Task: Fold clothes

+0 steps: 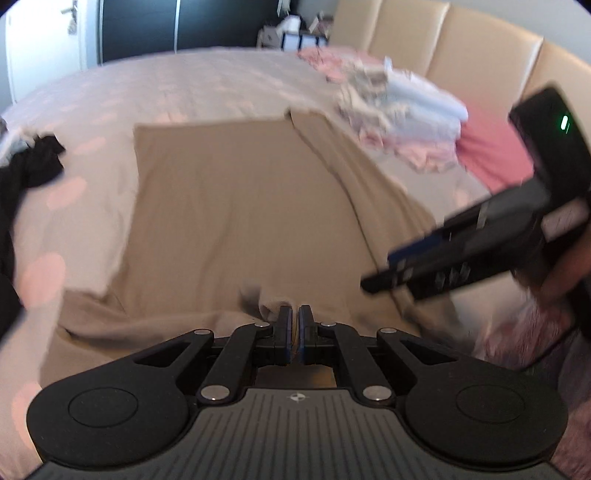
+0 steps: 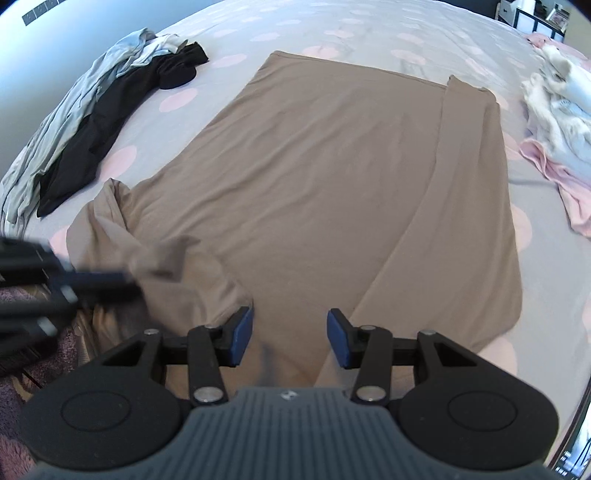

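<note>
Nearest me, my left gripper (image 1: pixel 294 319) is clenched on a bunched corner of the tan garment (image 1: pixel 229 206), while my right gripper (image 2: pixel 290 338) hangs released, its blue pads (image 2: pixel 242 334) apart above the garment's near edge with nothing between them. The garment lies spread flat on the dotted bedsheet (image 2: pixel 332 29), its right side folded inward. Farther off, black and grey clothes (image 2: pixel 92 122) lie left, pink and white ones (image 2: pixel 554 129) right.
</note>
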Tool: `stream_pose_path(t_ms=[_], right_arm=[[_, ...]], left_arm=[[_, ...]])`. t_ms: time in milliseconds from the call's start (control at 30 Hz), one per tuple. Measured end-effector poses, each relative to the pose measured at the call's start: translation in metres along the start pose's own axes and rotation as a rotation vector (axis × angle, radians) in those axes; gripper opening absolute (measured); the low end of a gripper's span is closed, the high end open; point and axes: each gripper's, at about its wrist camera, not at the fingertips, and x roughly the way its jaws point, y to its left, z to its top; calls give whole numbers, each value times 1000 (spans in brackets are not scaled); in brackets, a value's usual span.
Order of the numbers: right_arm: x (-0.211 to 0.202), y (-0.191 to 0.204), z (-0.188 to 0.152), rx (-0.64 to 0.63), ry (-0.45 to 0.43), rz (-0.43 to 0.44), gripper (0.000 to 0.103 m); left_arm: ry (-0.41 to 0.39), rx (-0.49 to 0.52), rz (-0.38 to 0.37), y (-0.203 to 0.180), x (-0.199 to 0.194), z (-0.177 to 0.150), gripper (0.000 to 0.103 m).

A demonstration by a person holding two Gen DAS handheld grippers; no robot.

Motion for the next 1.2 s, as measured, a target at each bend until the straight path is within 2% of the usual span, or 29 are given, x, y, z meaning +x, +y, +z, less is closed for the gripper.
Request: stream_pose_path(t_ms=[100,167,233,300,433,533,600,633,800,933,1033,1100,1200], right_arm=[[2,2,-4,6,-6,51,42],[5,6,-4,6,-9,88,42],[9,10,-1,7,-10,120,42],[12,16,3,3,-19,136,42],[25,25,14,-7,-20,166,42],[38,34,21,-41,-2,178,42],[46,41,23,-69,27,180,20],[49,44,24,-81,43,180,4],[15,44,28,-120,0,125,3],[-33,24,40,-125,-67,64,3],[-66,2,46,-132,-104,3,3],[-84,-12,48,-144,-120,-79,3],[-104,-38,48,-113,-133,-156,3]], left_arm=[[77,18,-9,-1,11,-10,2],[88,22,-25,-2,10,-13,5],[81,35,-43,-4,5,-14,26],[69,46,-59,-6,-2,-14,37],[52,37,-44,-1,-16,-16,39],[30,-24,1,14,-27,-15,39],[7,-79,28,28,-36,-15,39],[-5,-104,42,35,-40,-15,40],[-52,-182,117,67,-62,-14,41],[-76,-231,155,91,-76,-10,41],[-98,-260,163,109,-84,-6,42],[-108,-275,165,116,-85,-3,44],[-84,-281,143,120,-78,0,47]])
